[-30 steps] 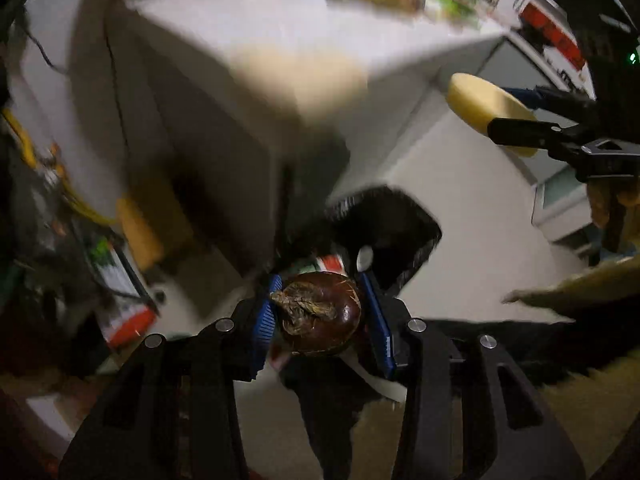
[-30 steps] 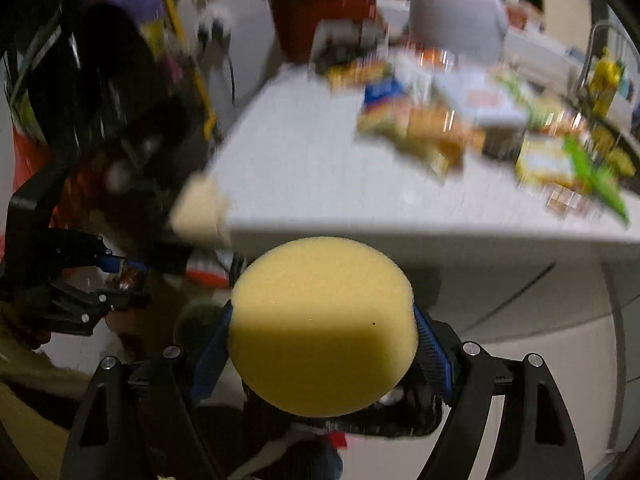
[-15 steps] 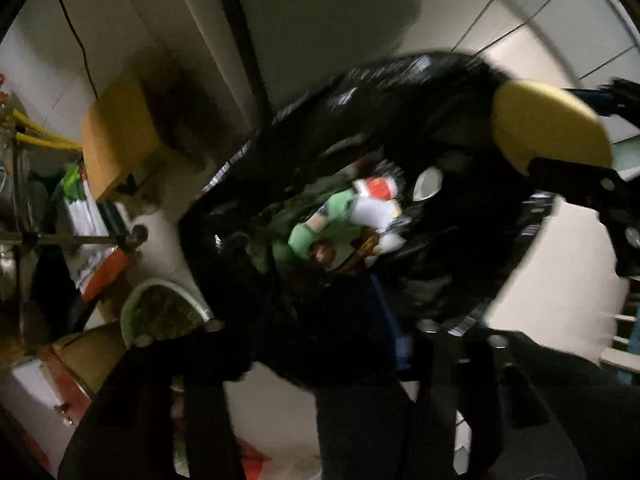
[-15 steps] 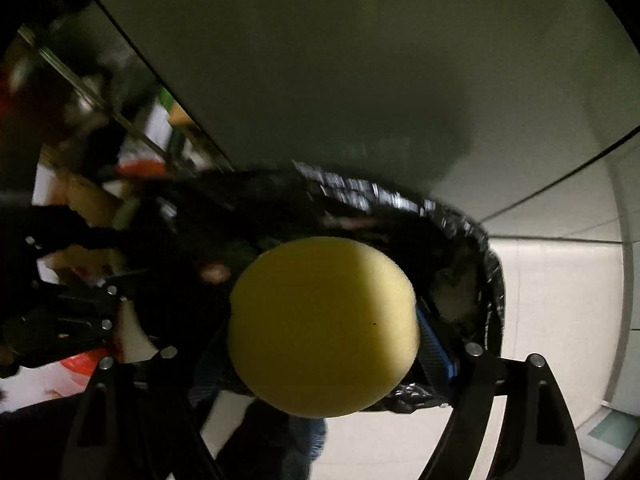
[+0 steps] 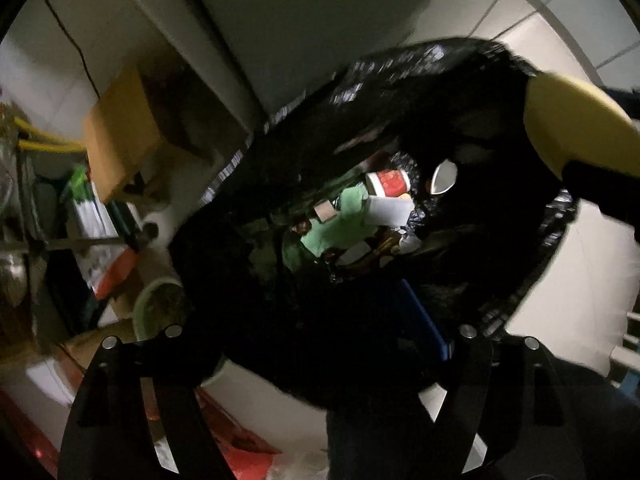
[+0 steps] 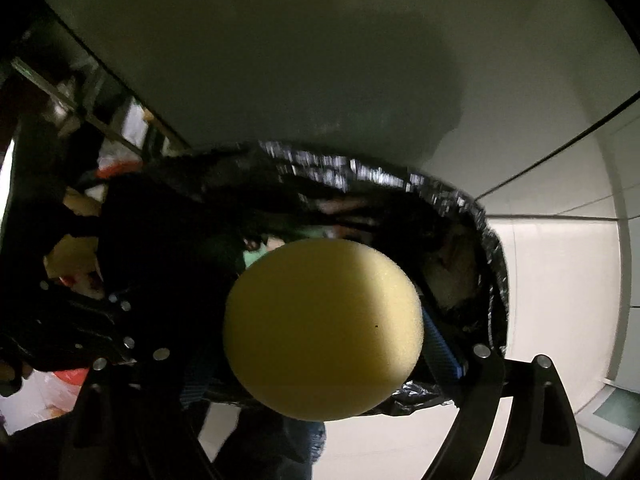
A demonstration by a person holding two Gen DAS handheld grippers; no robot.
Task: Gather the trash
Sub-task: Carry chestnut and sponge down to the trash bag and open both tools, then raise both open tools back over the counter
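We look down with both grippers into a big black trash bag [image 5: 400, 92] — its shiny rim is wide open and it sits on a pale tiled floor [image 5: 568, 280], next to a grey cabinet wall [image 6: 320, 60]. At the bottom of the bag we see trash [image 5: 352, 220]: something green, a red and white cup, a white scrap and a few small bits.

Our left gripper [image 5: 320, 320] points straight down over the bag. Its jaws are opening and nothing is between them; the blue pad [image 5: 424, 324] on one finger has only the dark bag behind it.

Our right gripper [image 6: 320, 344] is over the bag too. Its jaws are opening, but a round yellow sponge [image 6: 322, 330] sits between them, and its right side touches the blue pad there. The left pad is too dark, so we cannot tell if it touches. In the left view the sponge [image 5: 576, 132] shows at the far right, above the bag's edge.

Left of the bag stands a brown cardboard box [image 5: 120, 136] — and below it a small green bowl [image 5: 156, 308].
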